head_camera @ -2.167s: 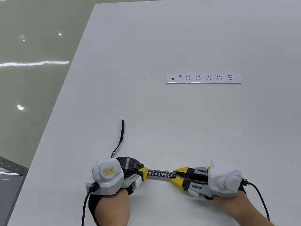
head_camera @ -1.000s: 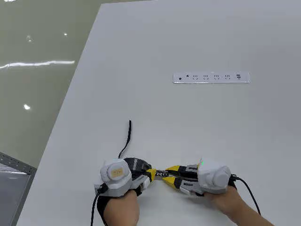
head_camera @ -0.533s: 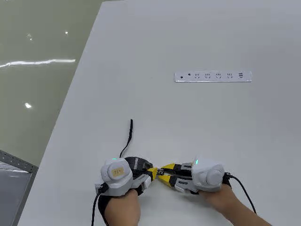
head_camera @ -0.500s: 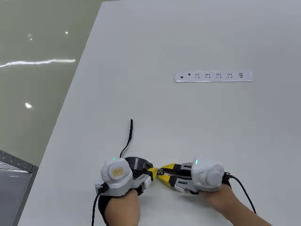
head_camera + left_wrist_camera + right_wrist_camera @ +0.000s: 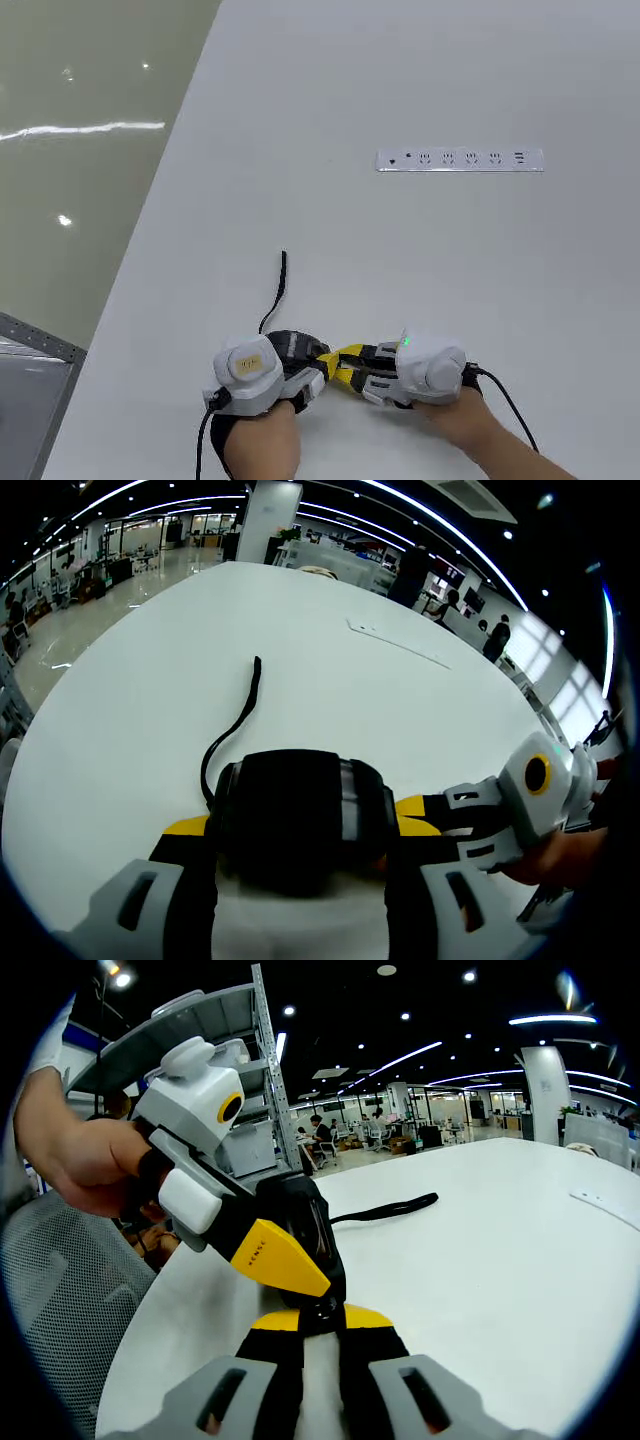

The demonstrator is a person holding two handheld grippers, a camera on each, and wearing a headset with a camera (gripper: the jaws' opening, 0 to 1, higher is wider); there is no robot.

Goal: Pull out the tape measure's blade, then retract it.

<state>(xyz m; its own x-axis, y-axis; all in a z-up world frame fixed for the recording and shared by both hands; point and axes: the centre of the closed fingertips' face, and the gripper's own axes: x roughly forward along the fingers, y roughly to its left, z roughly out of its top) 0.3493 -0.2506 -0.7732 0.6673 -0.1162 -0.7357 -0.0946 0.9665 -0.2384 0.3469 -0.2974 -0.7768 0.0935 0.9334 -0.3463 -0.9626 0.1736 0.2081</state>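
1. The left gripper (image 5: 300,828) sits at the near edge of the table (image 5: 400,250). Its jaws are clamped on the black case of the tape measure (image 5: 300,785), 1 on each flat side. The case's black strap (image 5: 277,290) trails away across the table behind it.
2. The tape measure is low over the table, between the 2 grippers. No length of blade shows between them in the head view, so I judge the retract step to be almost done.
3. The right gripper (image 5: 325,1318) meets the case nose to nose. Its jaws are drawn together at the case's mouth, pinching what looks like the end of the blade (image 5: 322,1308); the hook itself is too small to make out.
4. To finish well, hold the case steady in the left jaws. Let the right jaws guide the last bit in straight, along the line of the mouth. Part them only once the hook seats, so it does not snap.
5. A power strip (image 5: 460,160) lies well apart, further back on the right.
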